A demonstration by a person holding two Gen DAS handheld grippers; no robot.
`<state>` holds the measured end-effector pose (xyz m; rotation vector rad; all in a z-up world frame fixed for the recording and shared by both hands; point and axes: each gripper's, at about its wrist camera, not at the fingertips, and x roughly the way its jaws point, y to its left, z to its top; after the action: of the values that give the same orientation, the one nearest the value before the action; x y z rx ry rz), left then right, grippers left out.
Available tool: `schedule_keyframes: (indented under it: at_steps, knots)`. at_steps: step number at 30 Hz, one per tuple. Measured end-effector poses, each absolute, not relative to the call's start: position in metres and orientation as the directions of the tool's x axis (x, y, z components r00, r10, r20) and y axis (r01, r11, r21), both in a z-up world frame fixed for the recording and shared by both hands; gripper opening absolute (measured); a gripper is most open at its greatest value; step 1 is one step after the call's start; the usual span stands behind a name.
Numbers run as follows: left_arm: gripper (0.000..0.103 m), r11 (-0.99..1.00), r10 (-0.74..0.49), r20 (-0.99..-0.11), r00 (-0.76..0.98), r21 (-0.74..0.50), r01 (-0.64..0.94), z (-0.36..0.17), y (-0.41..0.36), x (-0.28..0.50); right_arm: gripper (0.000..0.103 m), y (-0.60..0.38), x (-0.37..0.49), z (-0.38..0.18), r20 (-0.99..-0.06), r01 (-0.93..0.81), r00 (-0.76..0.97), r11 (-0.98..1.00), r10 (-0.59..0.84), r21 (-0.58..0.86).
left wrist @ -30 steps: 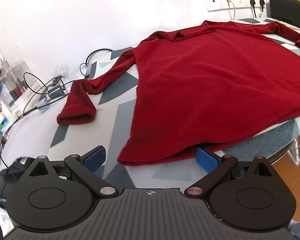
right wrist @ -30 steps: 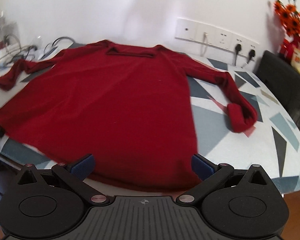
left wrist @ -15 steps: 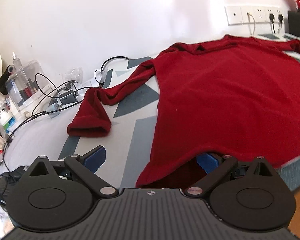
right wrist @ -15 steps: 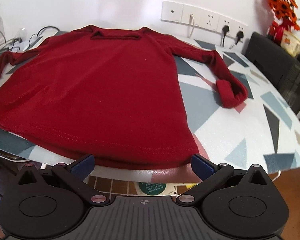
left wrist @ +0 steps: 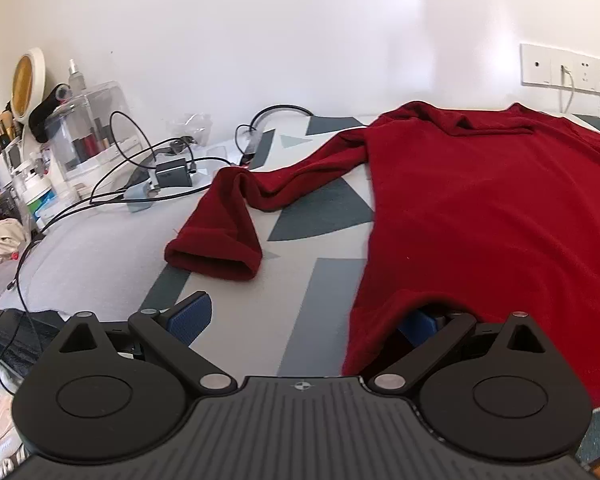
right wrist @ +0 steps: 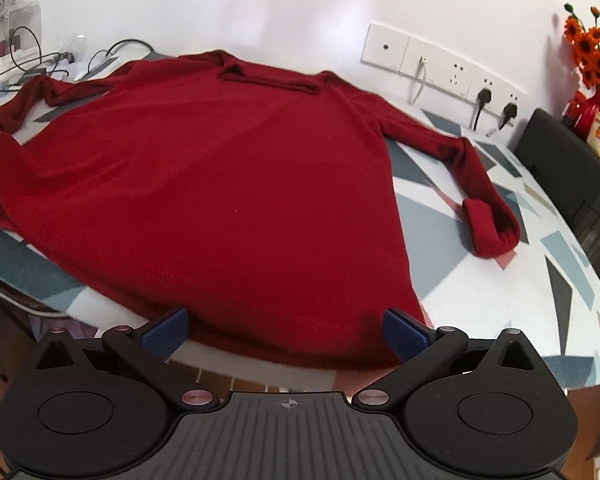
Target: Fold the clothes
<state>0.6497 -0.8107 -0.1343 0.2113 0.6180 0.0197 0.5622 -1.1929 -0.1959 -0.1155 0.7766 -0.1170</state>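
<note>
Red fabric fills both our views: a sweater (right wrist: 220, 184) lies spread flat on the table (right wrist: 556, 280), collar toward the wall, hem at the near edge. We hold our left gripper (left wrist: 308, 320) low at the hem's left corner, its fingers spread wide. One blue pad (left wrist: 190, 316) rests over bare table, and the other pad (left wrist: 420, 322) is tucked under the lifted edge of the cloth, so that the hem drapes over it. We hold nothing yet. Our right gripper (right wrist: 286, 330) sits at the table's near edge, fingers likewise spread wide, with the hem's right part lying between the two pads and not pinched.

The left sleeve (left wrist: 260, 196) bends away from the body across the table, its cuff (left wrist: 212, 258) open toward us. The right sleeve (right wrist: 460, 172) runs out and turns back, ending in a rolled cuff. Beyond the left sleeve we see cables (left wrist: 112, 184) and a clear box (left wrist: 88, 128) by the wall. Sockets (right wrist: 440, 68) line the wall behind the collar, with orange flowers (right wrist: 592, 52) at the far right.
</note>
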Motion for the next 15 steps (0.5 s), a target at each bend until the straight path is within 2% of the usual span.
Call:
schedule_keyframes:
  at_steps: [2, 6, 10, 12, 13, 14, 15]
  knots:
    - [0.099, 0.977, 0.106, -0.579, 0.808, 0.211, 0.023, -0.134, -0.808, 0.652, 0.102, -1.193, 0.564, -0.196, -0.678, 0.082, 0.717, 0.986, -0.161, -0.148]
    - [0.099, 0.976, 0.133, -0.596, 0.792, 0.219, 0.001, -0.136, -0.799, 0.656, 0.102, -1.212, 0.566, -0.193, -0.654, 0.23, 0.711, 0.964, -0.258, -0.13]
    - [0.099, 0.975, 0.145, -0.615, 0.775, 0.222, -0.006, -0.139, -0.793, 0.657, 0.101, -1.222, 0.561, -0.201, -0.655, 0.274, 0.691, 0.949, -0.307, -0.155]
    - [0.099, 0.973, 0.152, -0.627, 0.764, 0.231, -0.005, -0.143, -0.791, 0.657, 0.096, -1.228, 0.555, -0.203, -0.645, 0.297, 0.697, 0.945, -0.313, -0.139]
    - [0.099, 0.972, 0.156, -0.633, 0.758, 0.235, -0.004, -0.144, -0.791, 0.657, 0.089, -1.232, 0.554, -0.204, -0.643, 0.31, 0.699, 0.943, -0.312, -0.12]
    - [0.099, 0.97, 0.164, -0.637, 0.753, 0.245, -0.004, -0.146, -0.791, 0.657, 0.073, -1.237, 0.554, -0.204, -0.642, 0.324, 0.702, 0.941, -0.308, -0.097]
    - [0.099, 0.969, 0.166, -0.64, 0.751, 0.249, -0.001, -0.147, -0.79, 0.656, 0.065, -1.242, 0.554, -0.204, -0.641, 0.337, 0.705, 0.939, -0.304, -0.074]
